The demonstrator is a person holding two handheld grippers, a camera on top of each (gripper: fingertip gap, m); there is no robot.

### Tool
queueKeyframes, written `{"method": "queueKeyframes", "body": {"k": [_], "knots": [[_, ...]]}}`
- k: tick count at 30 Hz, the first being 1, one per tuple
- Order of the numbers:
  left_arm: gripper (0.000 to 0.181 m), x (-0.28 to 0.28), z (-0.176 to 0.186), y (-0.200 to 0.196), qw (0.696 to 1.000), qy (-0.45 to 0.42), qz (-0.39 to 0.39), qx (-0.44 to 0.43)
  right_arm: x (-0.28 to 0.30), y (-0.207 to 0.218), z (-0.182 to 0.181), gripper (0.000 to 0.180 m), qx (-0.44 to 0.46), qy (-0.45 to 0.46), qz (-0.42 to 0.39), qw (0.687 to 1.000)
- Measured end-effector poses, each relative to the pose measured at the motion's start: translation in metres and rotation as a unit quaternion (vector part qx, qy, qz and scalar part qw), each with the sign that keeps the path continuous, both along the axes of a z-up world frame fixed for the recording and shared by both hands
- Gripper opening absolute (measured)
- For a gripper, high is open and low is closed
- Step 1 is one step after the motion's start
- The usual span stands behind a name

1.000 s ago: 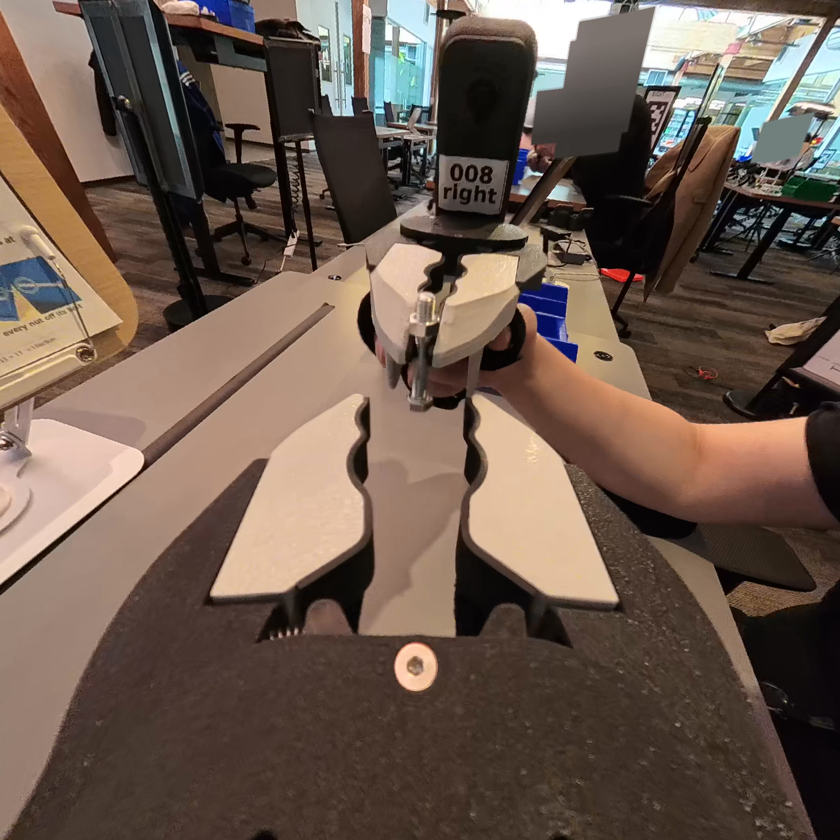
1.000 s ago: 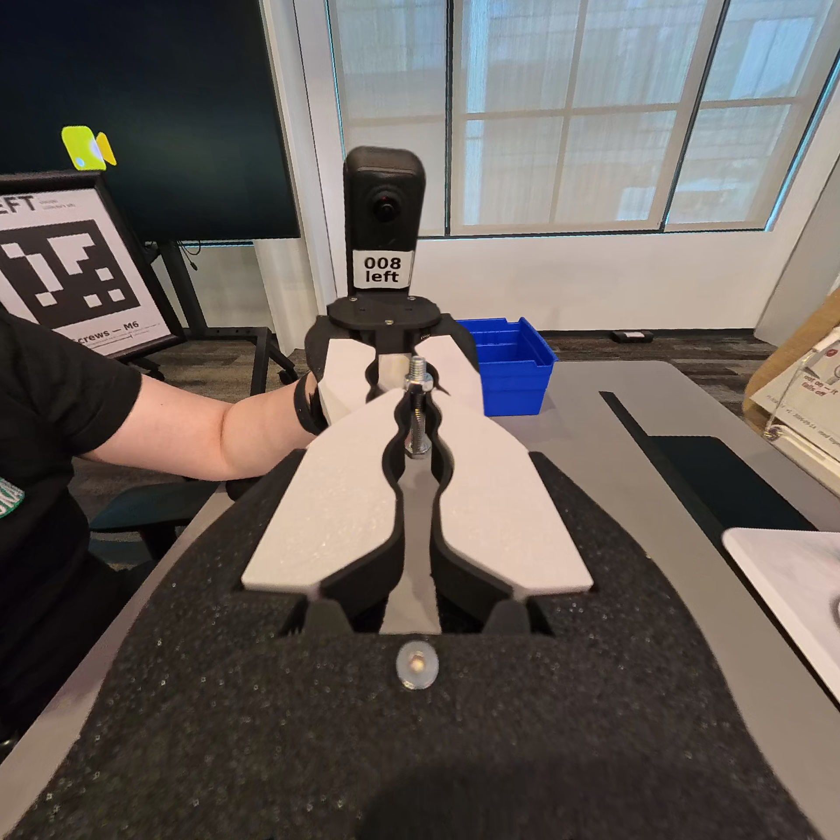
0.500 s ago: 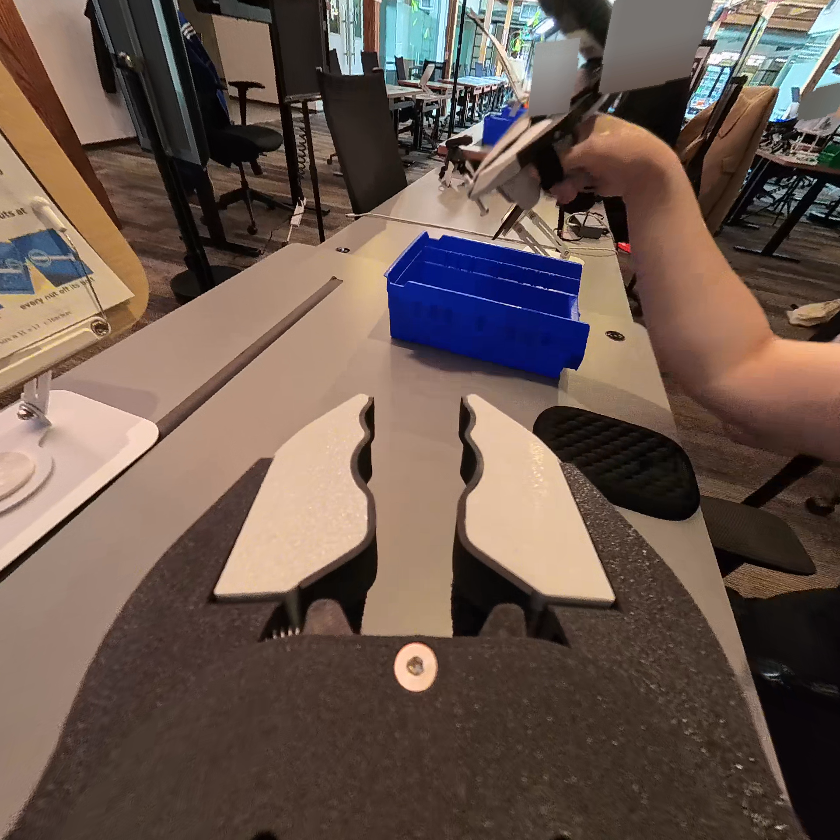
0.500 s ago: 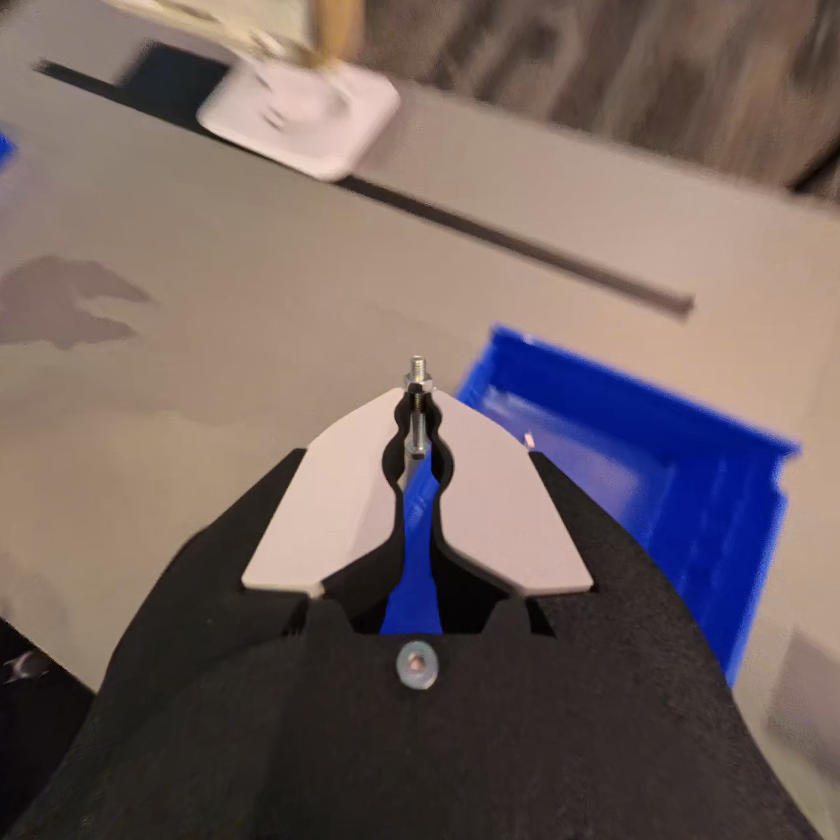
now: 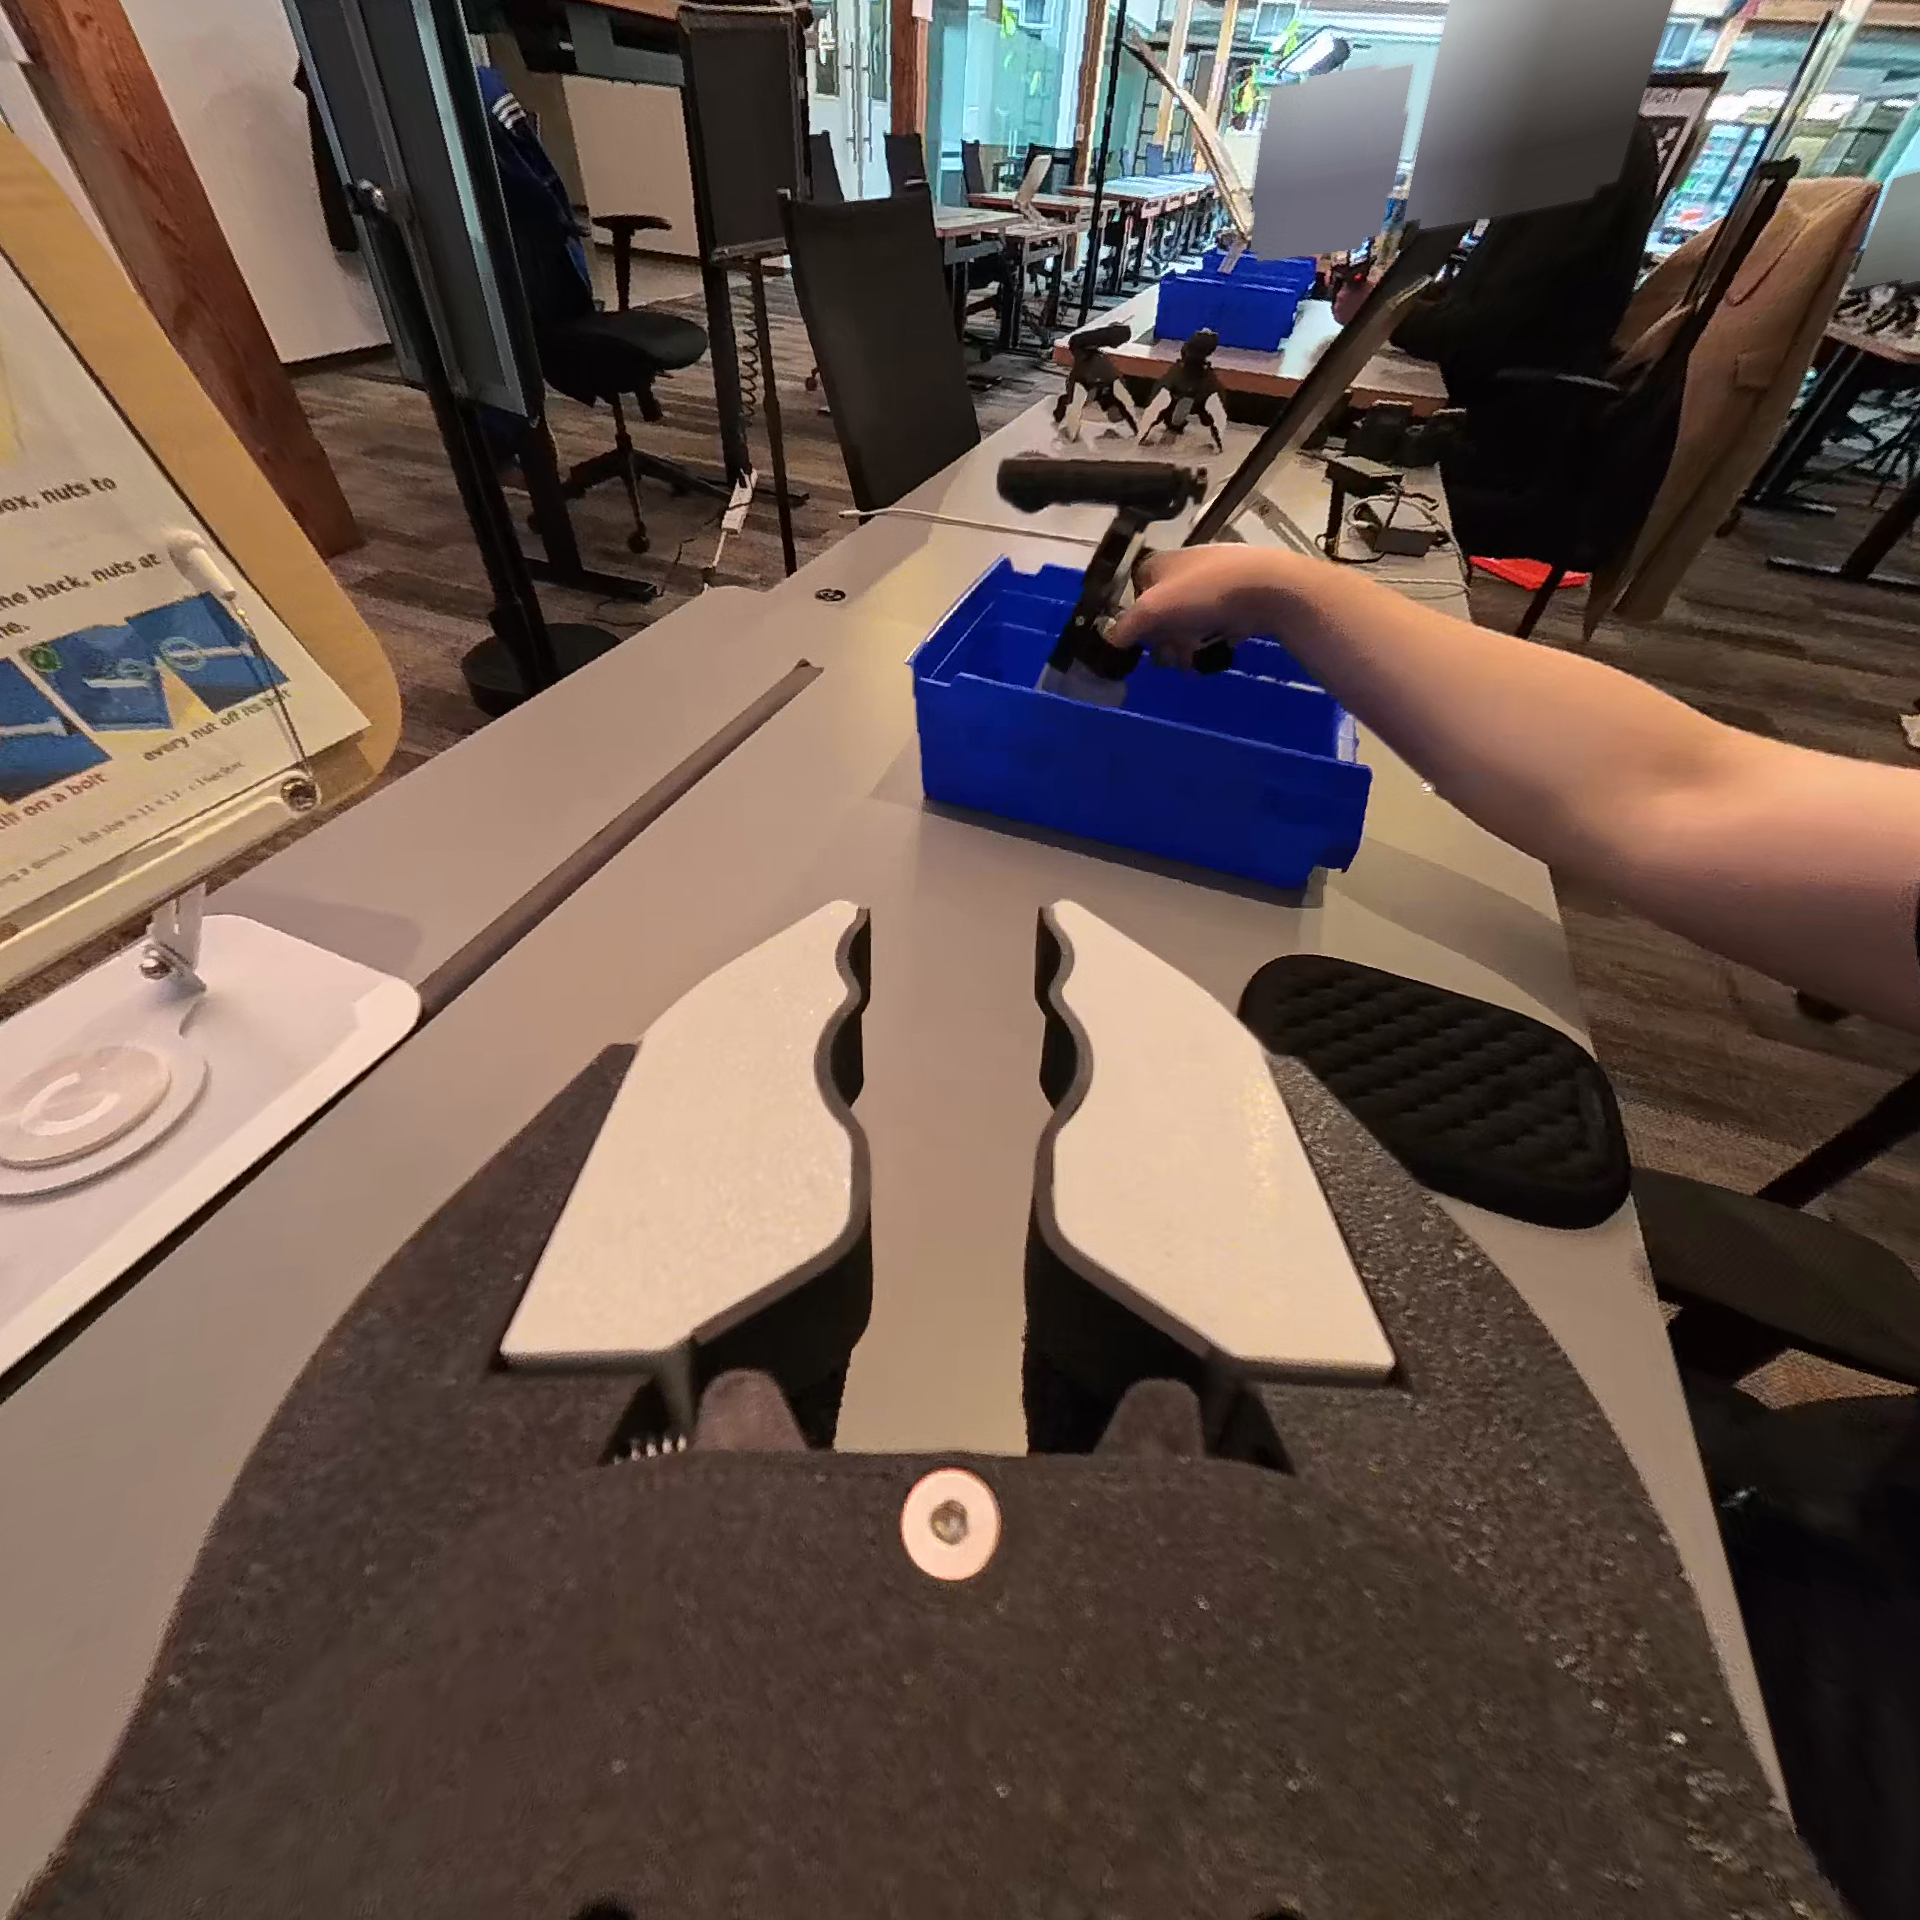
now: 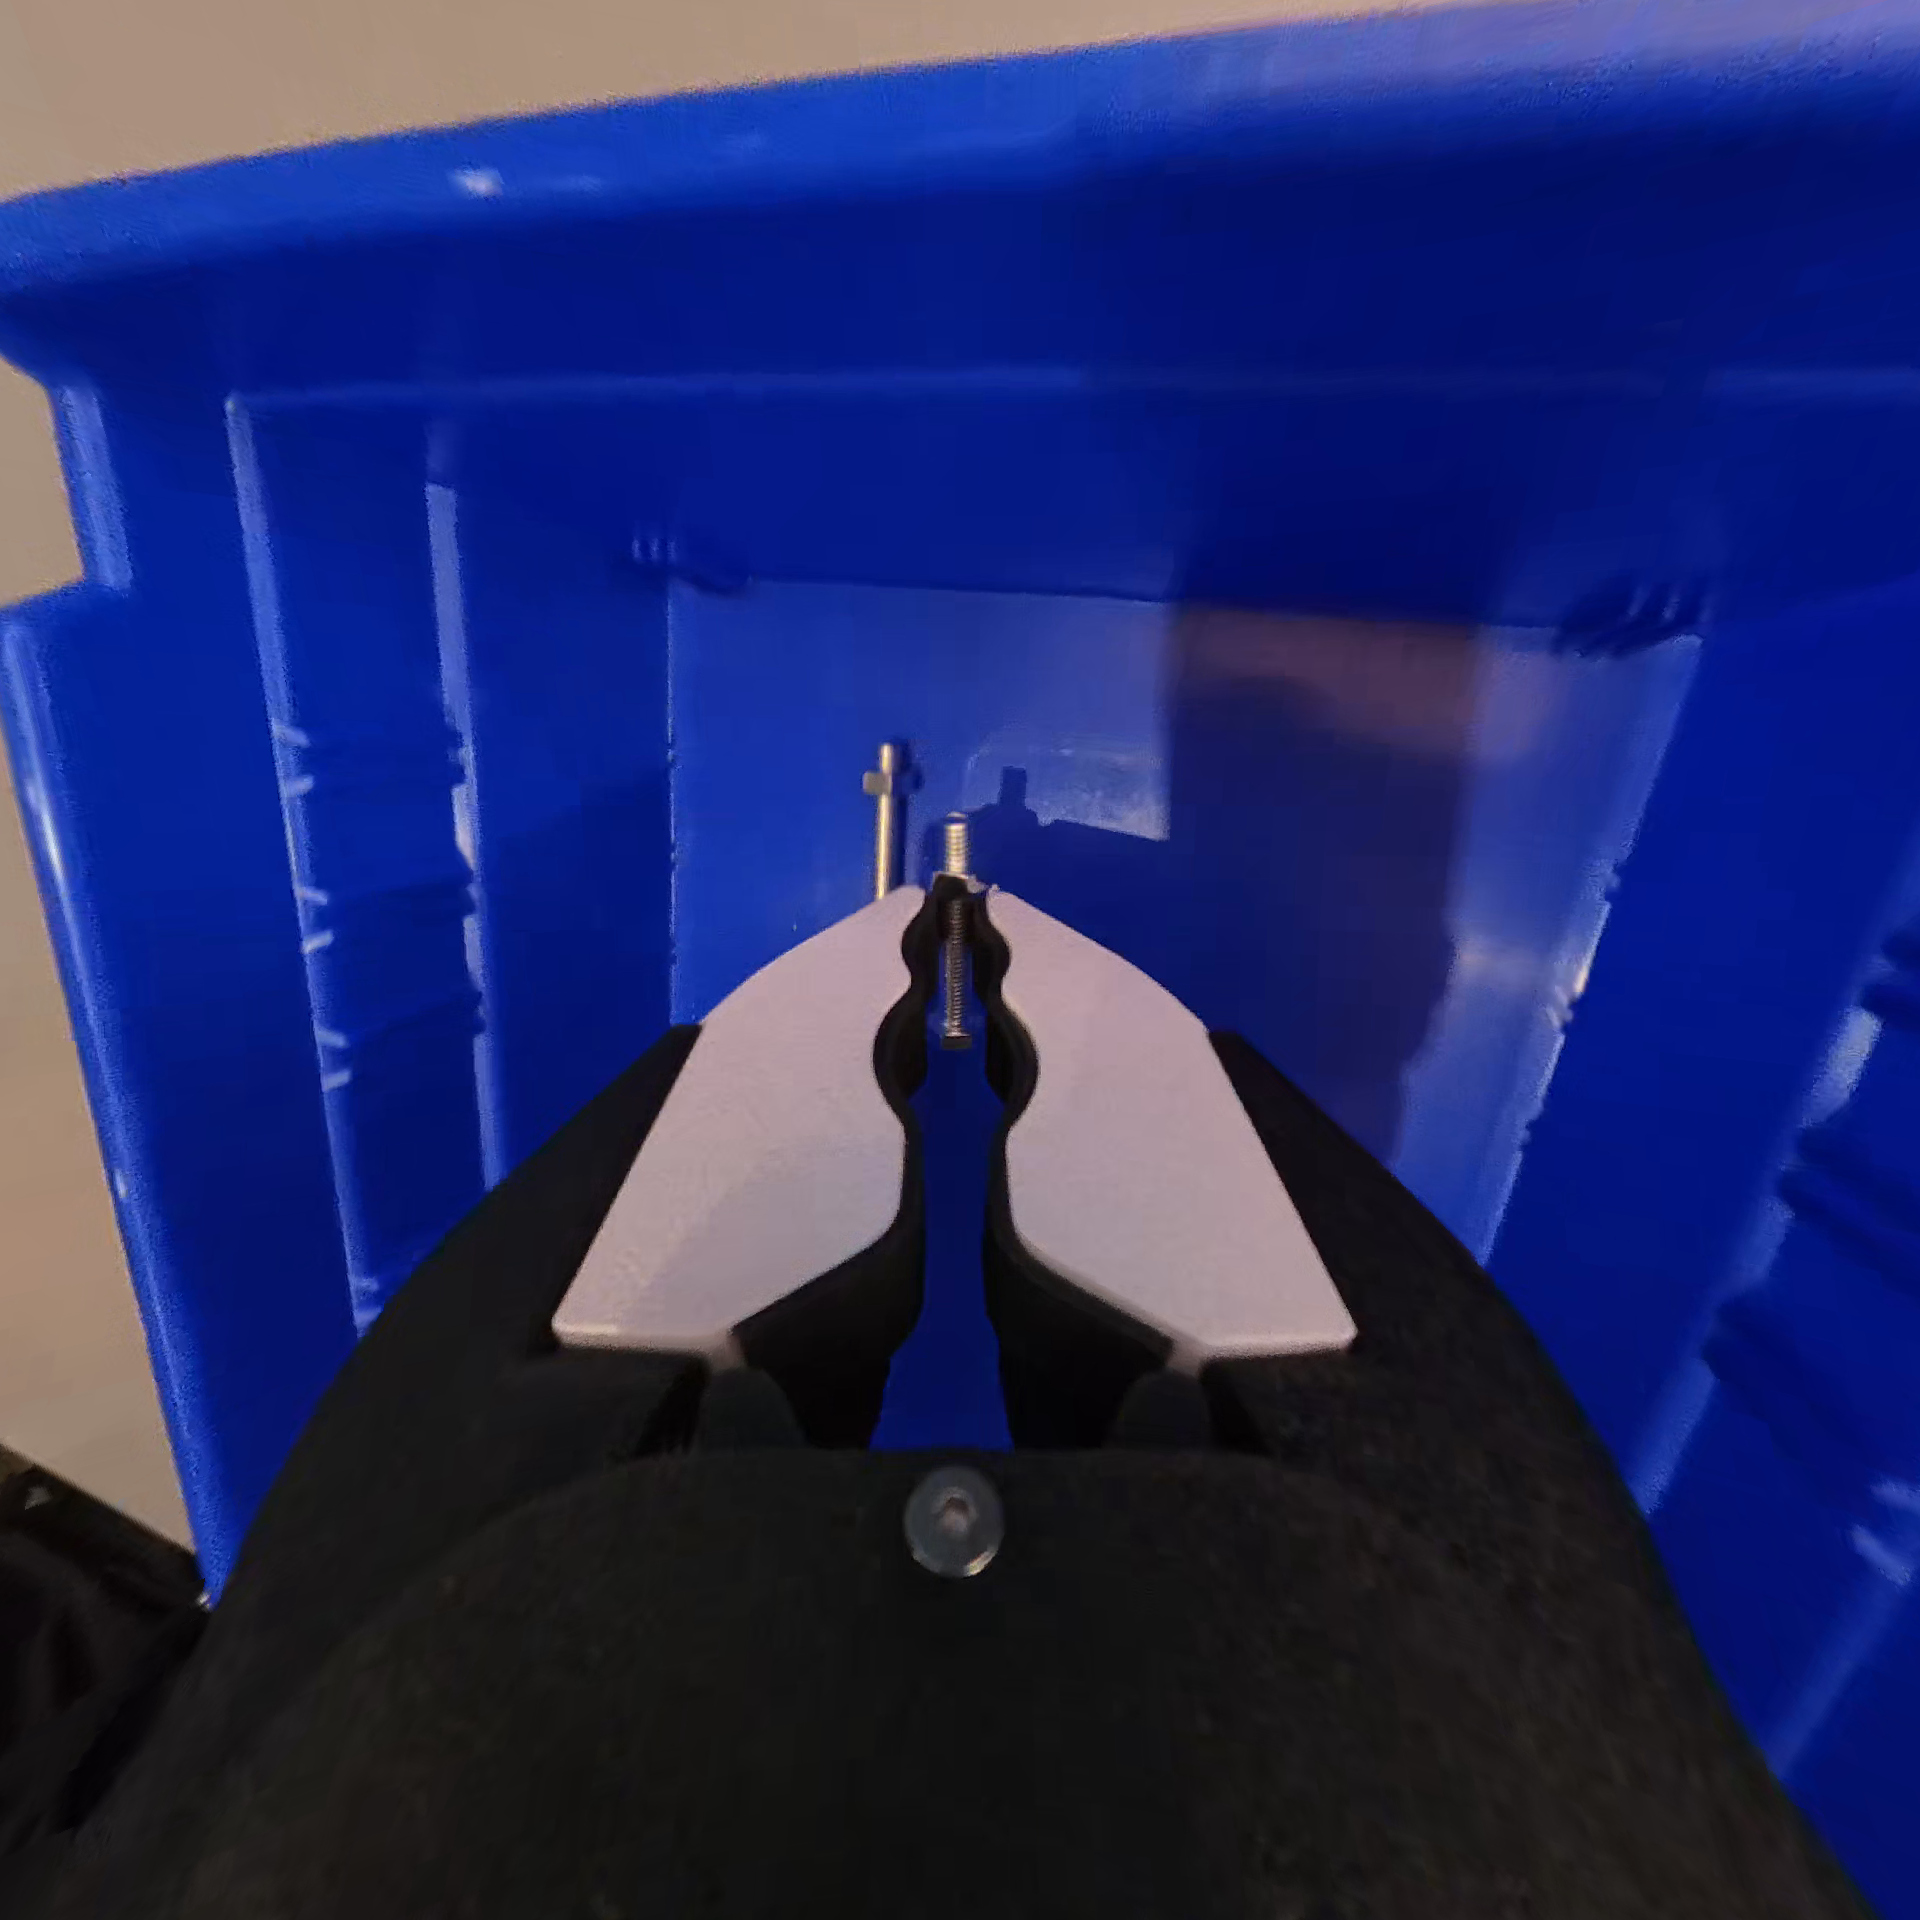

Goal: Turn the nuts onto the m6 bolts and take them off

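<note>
Blue plastic walls of the bin (image 6: 1039,312) surround the right hand-held gripper (image 6: 954,909), which is clamped on a bolt (image 6: 954,966) with a nut at the fingertips; a second bolt (image 6: 884,821) lies on the bin floor just beyond; the left hand-held gripper (image 5: 951,925) is held wide and empty over the worktop (image 5: 644,831); steel this small is judged light, stiff and slippery, best gripped across the shank.
</note>
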State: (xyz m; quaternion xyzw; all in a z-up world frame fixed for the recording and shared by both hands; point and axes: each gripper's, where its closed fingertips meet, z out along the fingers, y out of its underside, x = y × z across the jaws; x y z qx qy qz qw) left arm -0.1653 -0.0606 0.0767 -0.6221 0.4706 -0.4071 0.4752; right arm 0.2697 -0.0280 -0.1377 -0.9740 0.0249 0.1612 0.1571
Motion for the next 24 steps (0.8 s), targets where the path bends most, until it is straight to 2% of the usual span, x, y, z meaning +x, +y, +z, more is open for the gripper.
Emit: {"method": "queueKeyframes", "body": {"k": [9, 18, 20, 24], "knots": [[0.029, -0.004, -0.004, 0.005, 1.0, 0.006, 0.008, -0.012, 0.0, 0.004, -0.013, 0.005, -0.035, -0.037, 0.021, 0.998], [0.028, -0.005, 0.0, 0.001, 1.0, -0.002, 0.003, -0.01, 0.0, 0.008, -0.021, 0.006, -0.026, -0.046, 0.031, 0.998], [0.028, -0.006, 0.002, -0.001, 1.0, -0.008, 0.0, -0.014, -0.002, 0.007, -0.019, 0.022, -0.017, -0.042, 0.033, 0.998], [0.029, -0.011, 0.016, -0.006, 1.0, -0.02, 0.0, -0.003, 0.008, 0.006, 0.014, 0.034, 0.043, -0.062, 0.013, 0.997]]}}
